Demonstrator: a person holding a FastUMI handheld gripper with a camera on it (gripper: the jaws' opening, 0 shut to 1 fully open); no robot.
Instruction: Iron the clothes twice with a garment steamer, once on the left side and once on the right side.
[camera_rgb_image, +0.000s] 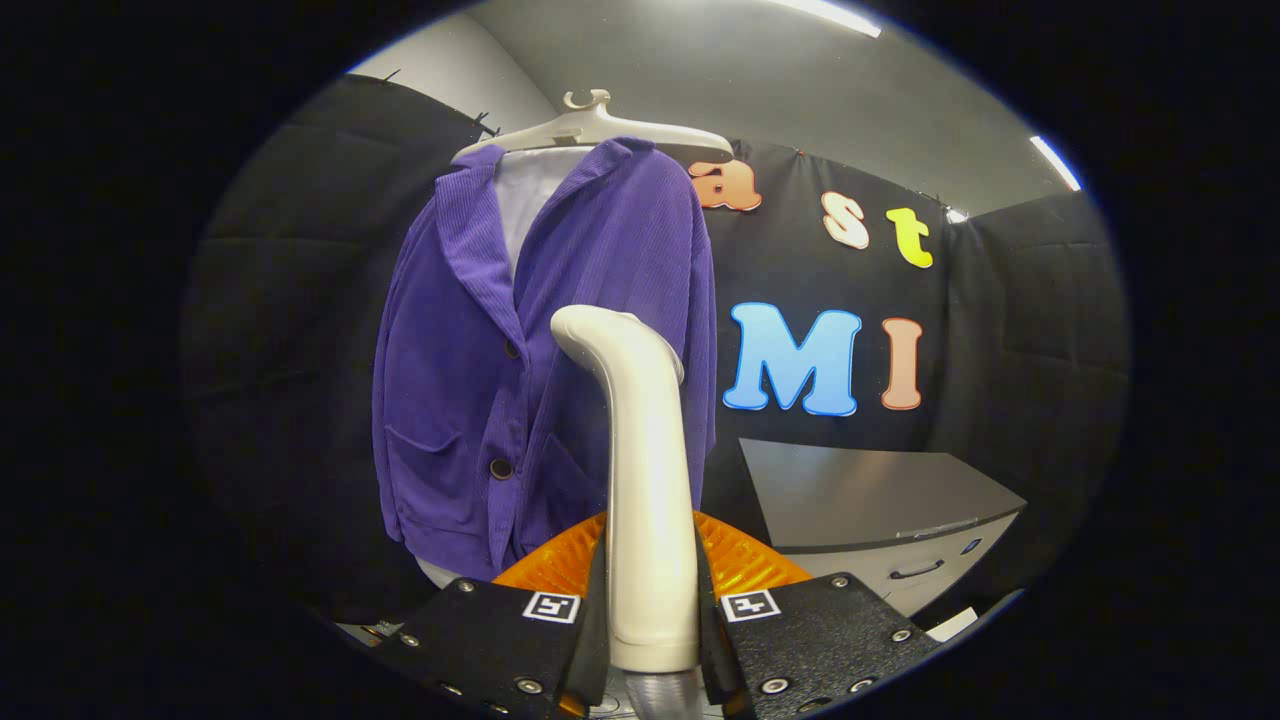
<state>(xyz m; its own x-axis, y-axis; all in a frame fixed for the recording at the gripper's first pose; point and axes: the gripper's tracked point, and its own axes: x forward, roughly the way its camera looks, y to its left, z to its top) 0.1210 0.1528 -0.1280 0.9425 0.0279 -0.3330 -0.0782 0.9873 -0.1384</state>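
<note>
Black cloth walls close off the booth under a grey ceiling with strip lights, and a grey cabinet (880, 500) with a drawer handle stands at about four o'clock from the hanging garment. That garment is a purple corduroy jacket (540, 350) on a pale plastic hanger (590, 125), buttoned down the front, with a white lining showing at the open collar and a patch pocket low on the side at nine o'clock.

The tongs (650, 620) are closed to a narrow gap on the cream handle of the garment steamer (645, 470), one finger pressing each side of it. The handle rises straight up at twelve o'clock from the fingers, and its curved head bends toward the jacket, level with the middle buttons. An orange ribbed part sits just behind the handle base; I cannot tell what it belongs to.

The head appears close to the cloth near the button line, though whether it touches cannot be told from here. I judge the stroke in hand to be a pass over one front panel. To do it well, keep the head facing flat to the fabric, run it slowly down along the panel, and stay clear of the buttons. The handle should stay upright so the grip does not twist. Then repeat on the other panel, so both sides get one pass.
</note>
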